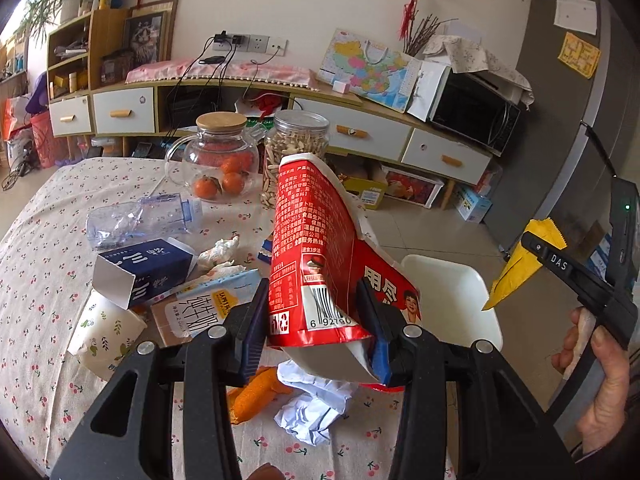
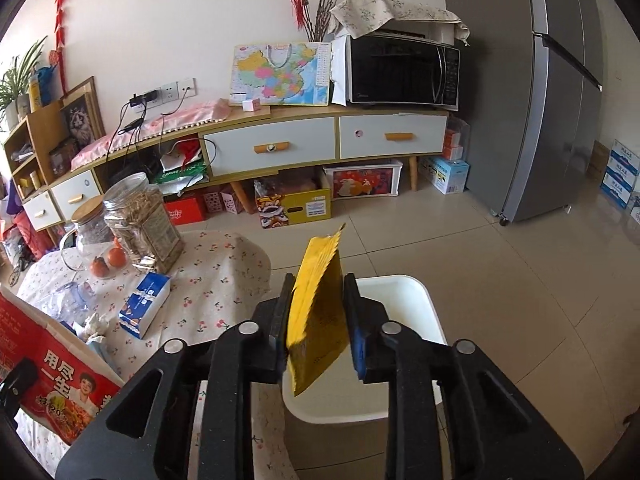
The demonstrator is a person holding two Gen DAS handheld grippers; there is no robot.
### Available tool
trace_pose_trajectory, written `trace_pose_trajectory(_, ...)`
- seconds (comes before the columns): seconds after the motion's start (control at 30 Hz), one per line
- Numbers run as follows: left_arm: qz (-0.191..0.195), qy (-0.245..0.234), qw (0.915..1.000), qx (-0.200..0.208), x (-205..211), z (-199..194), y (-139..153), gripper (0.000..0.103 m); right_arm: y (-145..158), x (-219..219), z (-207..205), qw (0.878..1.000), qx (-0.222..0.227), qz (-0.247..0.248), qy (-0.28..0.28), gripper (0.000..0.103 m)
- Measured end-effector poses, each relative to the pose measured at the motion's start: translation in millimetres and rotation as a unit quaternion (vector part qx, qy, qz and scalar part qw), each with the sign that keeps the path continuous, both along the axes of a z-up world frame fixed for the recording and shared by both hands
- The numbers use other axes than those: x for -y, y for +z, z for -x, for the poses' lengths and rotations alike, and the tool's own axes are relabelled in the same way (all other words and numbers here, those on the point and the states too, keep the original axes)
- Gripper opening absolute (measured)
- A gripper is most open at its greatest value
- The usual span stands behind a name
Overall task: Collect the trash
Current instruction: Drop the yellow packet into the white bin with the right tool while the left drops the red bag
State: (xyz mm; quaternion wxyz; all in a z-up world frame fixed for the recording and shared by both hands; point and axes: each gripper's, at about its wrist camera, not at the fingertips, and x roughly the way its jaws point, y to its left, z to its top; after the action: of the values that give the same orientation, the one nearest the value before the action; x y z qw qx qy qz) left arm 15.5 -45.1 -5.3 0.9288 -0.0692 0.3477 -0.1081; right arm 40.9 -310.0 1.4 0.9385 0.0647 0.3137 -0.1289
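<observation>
Just below the right gripper (image 2: 318, 320), the white bin (image 2: 416, 300) waits. Its jaws stand apart, the yellow wrapper (image 2: 318, 312) loose between them. The left gripper (image 1: 316, 320) squeezes the red carton (image 1: 312, 248); that likely gets dropped next.

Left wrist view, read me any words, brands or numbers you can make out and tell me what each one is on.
"6 92790", under the barcode on the red carton held in the left gripper.
"DAS", on the right gripper, which has the yellow packet between its jaws.
"纯牛奶", on the pale blue milk carton.
The red carton's fine print: too small.
</observation>
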Motion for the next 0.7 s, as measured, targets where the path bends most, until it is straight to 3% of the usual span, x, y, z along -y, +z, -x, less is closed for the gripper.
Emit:
trace_pose_trajectory(0.17, 0.012, -0.032, 0.9994, -0.008, 42.6, -19.3, 4.0, 0.043, 0.8, 32.2, 6.2, 0.998, -0.012, -0.003, -0.059, 0.061)
trace_pose_trajectory(0.23, 0.013, -0.046, 0.9988, -0.007, 62.4, -26.0, 5.8, 0.043, 5.4, 45.2, 14.8, 0.995, 0.001, 0.012, -0.096, 0.080)
trace_pose_trajectory(0.4, 0.008, -0.080, 0.9967, -0.007, 113.3, -37.5, 6.4, 0.043, 18.1, 77.2, 33.7, 0.986, 0.022, 0.035, -0.159, 0.091)
trace_pose_trajectory(0.7, -0.011, -0.130, 0.9913, -0.022, 191.7, -61.3, -2.0, 0.043, 26.2, 114.2, 54.6, 0.976, 0.036, 0.032, -0.212, 0.094)
